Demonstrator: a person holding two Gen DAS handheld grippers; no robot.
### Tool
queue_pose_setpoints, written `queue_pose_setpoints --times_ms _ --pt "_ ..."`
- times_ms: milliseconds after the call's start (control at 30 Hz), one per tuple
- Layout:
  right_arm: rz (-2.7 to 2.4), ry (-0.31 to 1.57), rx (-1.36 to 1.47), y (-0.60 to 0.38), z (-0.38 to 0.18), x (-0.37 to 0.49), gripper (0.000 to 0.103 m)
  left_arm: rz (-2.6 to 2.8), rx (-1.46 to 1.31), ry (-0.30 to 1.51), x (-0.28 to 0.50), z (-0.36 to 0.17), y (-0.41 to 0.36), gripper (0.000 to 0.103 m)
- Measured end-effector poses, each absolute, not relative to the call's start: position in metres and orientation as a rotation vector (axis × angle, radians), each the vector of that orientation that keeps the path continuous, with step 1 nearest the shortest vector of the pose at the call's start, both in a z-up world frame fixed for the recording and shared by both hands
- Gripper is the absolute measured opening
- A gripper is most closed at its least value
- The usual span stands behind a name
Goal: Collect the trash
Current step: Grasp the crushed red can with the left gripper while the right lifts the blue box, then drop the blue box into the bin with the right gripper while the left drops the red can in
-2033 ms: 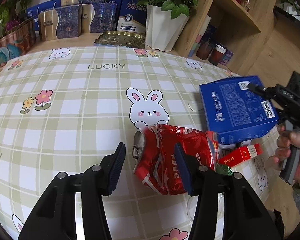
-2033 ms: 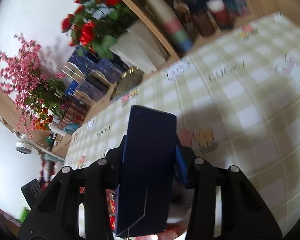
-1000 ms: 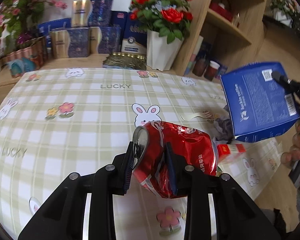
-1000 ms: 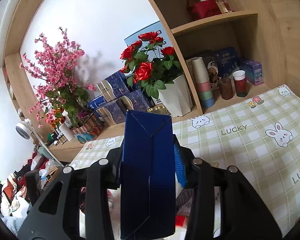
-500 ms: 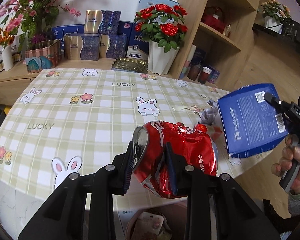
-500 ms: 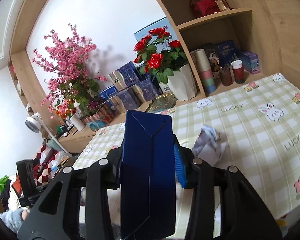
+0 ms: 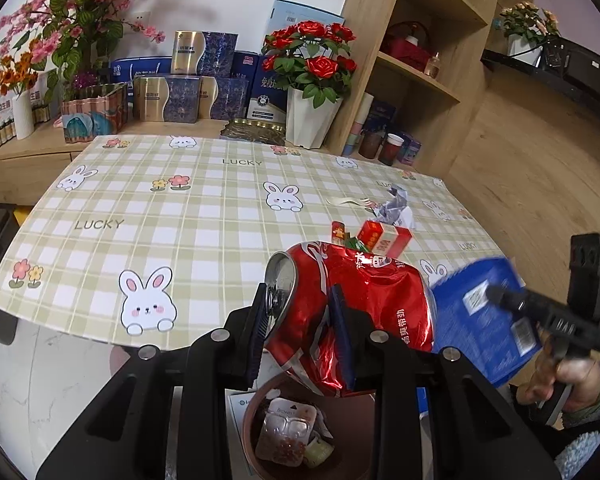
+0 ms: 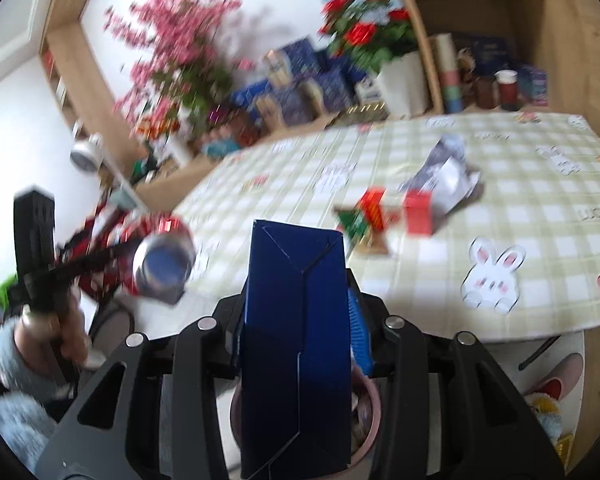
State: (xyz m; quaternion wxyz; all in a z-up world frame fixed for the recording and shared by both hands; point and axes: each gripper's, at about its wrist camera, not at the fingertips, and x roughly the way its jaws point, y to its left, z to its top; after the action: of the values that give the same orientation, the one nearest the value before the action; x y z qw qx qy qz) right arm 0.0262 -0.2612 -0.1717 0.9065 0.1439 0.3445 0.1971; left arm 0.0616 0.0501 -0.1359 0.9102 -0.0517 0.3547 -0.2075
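- Gripping a crushed red can [image 7: 352,312], the left gripper [image 7: 300,332] holds it above the brown bin [image 7: 256,432].
- Right gripper [image 8: 296,332] clamps a blue box [image 8: 296,344] over the bin's rim [image 8: 374,404].
- Red packets [image 7: 384,238] and crumpled paper [image 7: 394,208] lie on the checked table [image 7: 188,216].

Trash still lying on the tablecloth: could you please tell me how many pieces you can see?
3, clustered near the table's right edge: a crumpled grey wrapper, a red carton just in front of it, and a small green-and-red packet beside the carton. The held can may hide others.
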Motion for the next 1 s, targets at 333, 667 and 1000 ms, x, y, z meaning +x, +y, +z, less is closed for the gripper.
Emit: queue_pose_setpoints --times_ms 333,667,1000 --pt "0.458 0.919 0.275 -0.222 -0.229 0.035 0.042 -0.424 -0.13 0.745 0.049 -0.143 0.057 0.03" --pt "0.459 1.137 0.239 -0.189 -0.291 0.049 0.042 -0.41 -0.136 0.792 0.051 -0.164 0.062 0.03" --pt "0.367 1.067 0.32 -0.209 -0.274 0.052 0.067 -0.414 -0.118 0.837 0.055 -0.18 0.058 0.03"
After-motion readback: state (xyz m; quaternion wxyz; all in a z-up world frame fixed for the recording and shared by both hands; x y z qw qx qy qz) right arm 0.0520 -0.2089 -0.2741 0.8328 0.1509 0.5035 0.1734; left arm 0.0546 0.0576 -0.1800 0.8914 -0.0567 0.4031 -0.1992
